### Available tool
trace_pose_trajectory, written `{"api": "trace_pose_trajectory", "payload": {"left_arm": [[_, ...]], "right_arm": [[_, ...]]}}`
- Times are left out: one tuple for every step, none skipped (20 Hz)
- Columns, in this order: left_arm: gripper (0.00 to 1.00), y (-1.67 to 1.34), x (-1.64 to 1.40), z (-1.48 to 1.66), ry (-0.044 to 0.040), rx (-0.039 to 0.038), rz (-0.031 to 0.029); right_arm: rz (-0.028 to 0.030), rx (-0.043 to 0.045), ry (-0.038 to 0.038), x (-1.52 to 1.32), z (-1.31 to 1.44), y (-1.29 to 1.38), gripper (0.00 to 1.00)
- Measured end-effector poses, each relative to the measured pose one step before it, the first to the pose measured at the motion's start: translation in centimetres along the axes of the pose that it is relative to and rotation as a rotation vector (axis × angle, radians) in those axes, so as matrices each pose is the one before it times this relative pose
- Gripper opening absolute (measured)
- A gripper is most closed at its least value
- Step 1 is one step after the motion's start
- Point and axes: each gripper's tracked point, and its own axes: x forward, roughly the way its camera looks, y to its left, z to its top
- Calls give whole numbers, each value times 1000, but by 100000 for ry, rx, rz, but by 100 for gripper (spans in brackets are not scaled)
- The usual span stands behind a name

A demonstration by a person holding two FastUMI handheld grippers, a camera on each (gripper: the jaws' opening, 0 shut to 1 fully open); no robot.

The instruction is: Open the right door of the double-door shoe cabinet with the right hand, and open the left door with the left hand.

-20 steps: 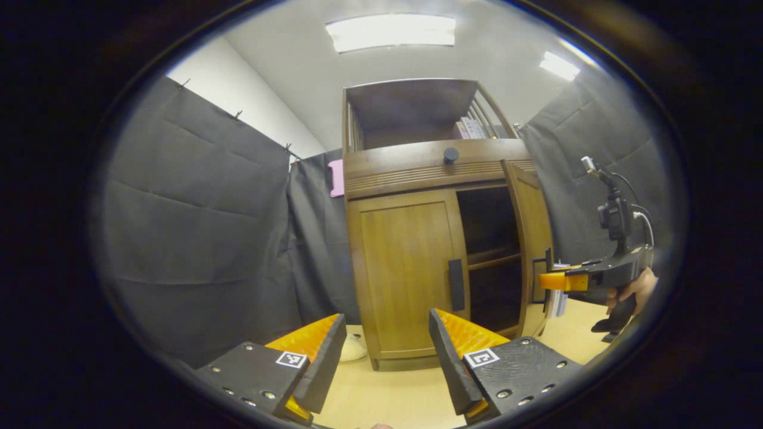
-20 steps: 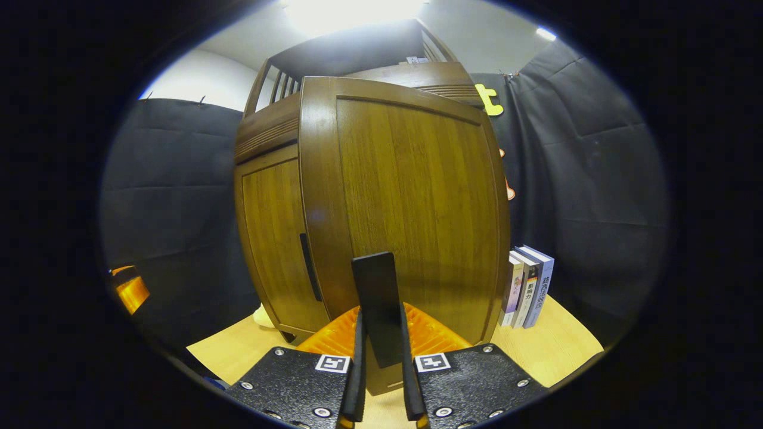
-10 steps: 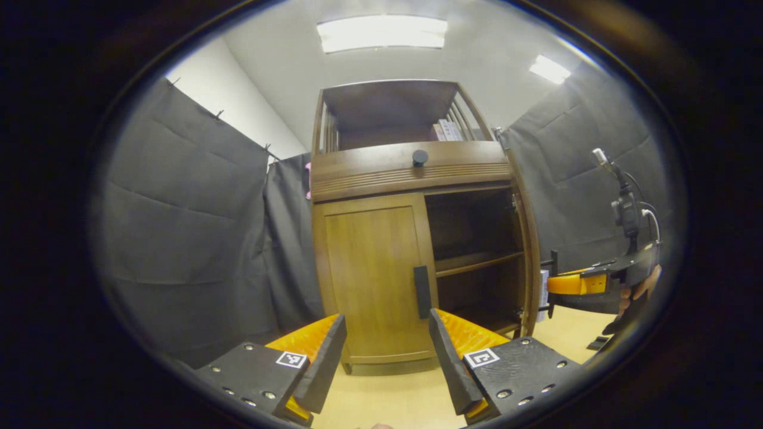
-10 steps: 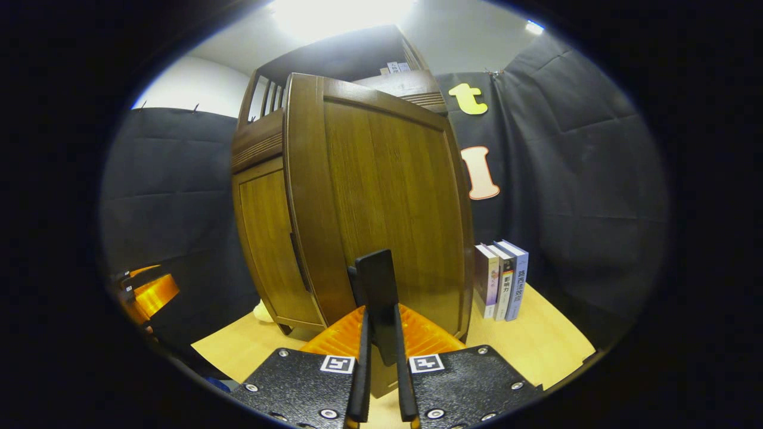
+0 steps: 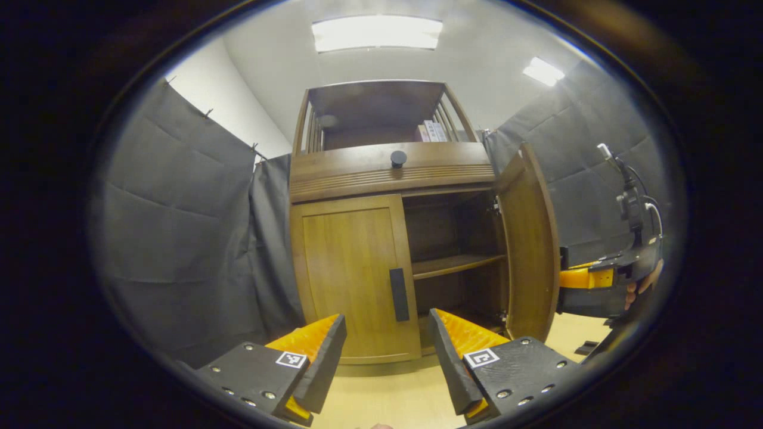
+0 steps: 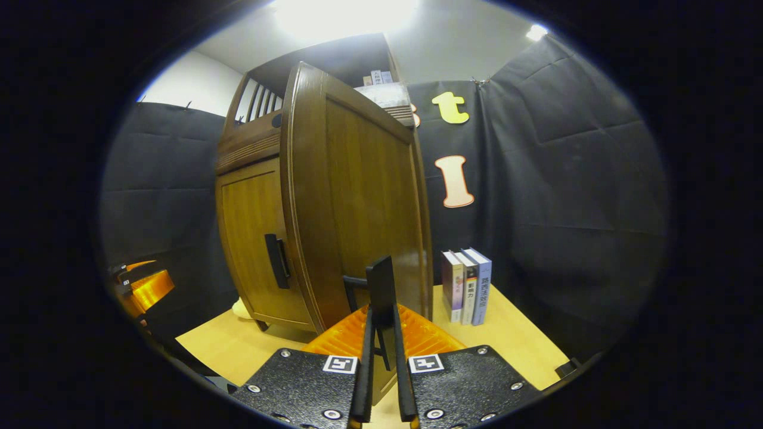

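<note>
Brown wooden double-door shoe cabinet stands on the light wood tabletop, right door swung wide, left door closed. My right tool is clamped on the right door's black bar handle. My left tool is wide open, empty, short of the left door's black handle.

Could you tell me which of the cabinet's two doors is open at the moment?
The right door, swung outward with its handle between the right tongs; the left door sits flush.

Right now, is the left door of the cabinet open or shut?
Shut. The left door lies flat against the cabinet front, its black handle untouched, while the right door is swung out, showing a shelf inside.
</note>
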Motion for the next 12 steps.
{"api": "trace_pose_trajectory", "payload": {"left_arm": [[80, 414, 129, -110, 25, -103, -198], [80, 563, 81, -91, -107, 11, -301], [80, 466, 97, -50, 100, 94, -343], [80, 336, 281, -118, 321, 173, -376], [80, 247, 270, -23, 121, -14, -459], [80, 61, 493, -83, -70, 85, -633], [80, 140, 622, -89, 62, 281, -513], [80, -79, 677, -54, -76, 229, -505], [80, -345, 1236, -140, -111, 47, -853], [80, -277, 1287, -68, -14, -330, -934], [80, 332, 1221, -285, -17, -891, -975], [80, 572, 1210, -326, 332, -1418, -1047]], "right_arm": [[-1391, 302, -172, -55, 14, 5, 17], [-1487, 370, -122, 57, -38, 54, 15], [-1777, 369, -400, 100, -44, -141, 17], [-2059, 135, -286, -99, 94, -295, 17], [-2162, -2, -526, -159, 96, -141, 17], [-1931, 233, -580, -135, 235, -102, 16], [-2378, 266, -687, 95, 71, 2, 14], [-2123, -10, -589, 63, 67, -88, 11], [-2281, -75, -570, -177, 178, -287, 3], [-2199, -196, -612, -34, 194, -359, 12], [-2382, -215, -591, -180, 317, -425, 13], [-3452, -52, -808, -235, 340, -438, 17]]}}
